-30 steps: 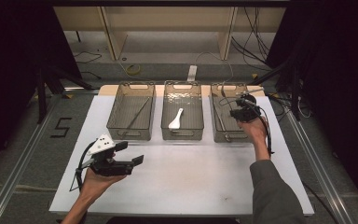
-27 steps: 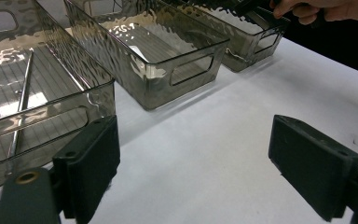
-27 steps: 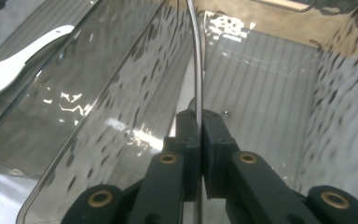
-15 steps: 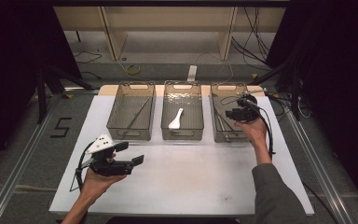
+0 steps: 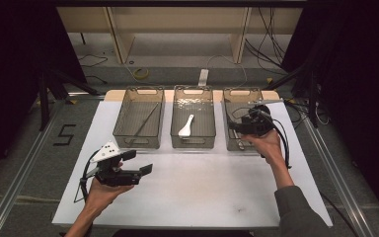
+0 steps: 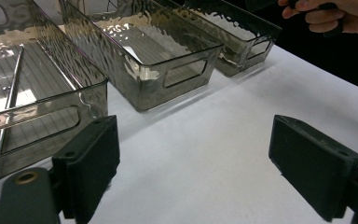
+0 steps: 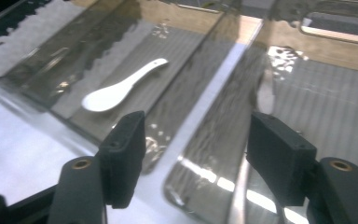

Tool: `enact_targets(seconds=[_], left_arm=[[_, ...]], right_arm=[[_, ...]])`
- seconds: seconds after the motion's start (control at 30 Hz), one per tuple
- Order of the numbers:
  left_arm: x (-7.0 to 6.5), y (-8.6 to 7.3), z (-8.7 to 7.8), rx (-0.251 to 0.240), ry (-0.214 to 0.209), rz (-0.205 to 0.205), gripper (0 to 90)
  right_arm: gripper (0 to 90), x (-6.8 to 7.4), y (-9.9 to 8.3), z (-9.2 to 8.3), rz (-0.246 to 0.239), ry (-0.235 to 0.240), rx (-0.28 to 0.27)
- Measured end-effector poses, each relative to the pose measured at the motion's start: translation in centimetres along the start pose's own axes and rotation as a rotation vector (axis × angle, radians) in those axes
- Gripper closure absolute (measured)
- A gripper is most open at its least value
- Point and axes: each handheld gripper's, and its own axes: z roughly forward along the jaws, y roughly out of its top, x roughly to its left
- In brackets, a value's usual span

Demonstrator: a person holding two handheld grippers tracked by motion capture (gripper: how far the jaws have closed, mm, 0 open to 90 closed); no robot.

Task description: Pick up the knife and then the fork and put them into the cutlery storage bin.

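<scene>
While under the right hand-held gripper, right bin.

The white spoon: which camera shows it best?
The right gripper view: the spoon lies close and large, bowl and handle clear, on the floor of the middle bin. The high view shows it whole but small. In the left gripper view the bin's rippled wall hides it.

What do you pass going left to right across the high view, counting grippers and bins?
Left gripper → left bin holding a thin metal rod → middle bin with a white spoon → right bin → right gripper, jaws apart and empty.
</scene>
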Motion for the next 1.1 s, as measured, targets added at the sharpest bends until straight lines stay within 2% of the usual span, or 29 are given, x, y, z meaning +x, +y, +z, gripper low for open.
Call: enact_targets(seconds=[0.17, 0.53, 0.63, 0.7, 0.9, 1.03, 1.1], left_arm=[[0.0, 0.0, 0.1, -0.002, -0.005, -0.008, 15.9], [0.1, 0.0, 0.1, -0.011, -0.018, -0.016, 15.8], [0.1, -0.1, 0.2, -0.009, -0.015, -0.017, 15.8], [0.1, 0.0, 0.1, -0.01, -0.017, -0.02, 15.8], [0.1, 0.0, 0.1, -0.014, -0.017, -0.013, 15.7], [0.7, -0.1, 0.1, -0.028, -0.017, -0.051, 15.7], [0.6, 0.0, 0.0, -0.034, -0.021, -0.049, 15.7]], right_arm=[[34.2, 1.5, -0.9, -0.5, -0.014, 0.02, -0.049], [29.6, 4.0, -3.2, -1.2, -0.042, 0.079, -0.098], [29.4, 4.4, -3.9, -1.6, -0.039, 0.1, -0.126], [28.9, 4.7, -4.4, -1.8, -0.04, 0.094, -0.148], [27.6, 5.1, -5.8, -2.6, -0.039, 0.102, -0.168], [27.2, 5.4, -6.4, -3.0, -0.043, 0.111, -0.184], [26.9, 5.6, -6.7, -3.2, -0.042, 0.118, -0.186]])
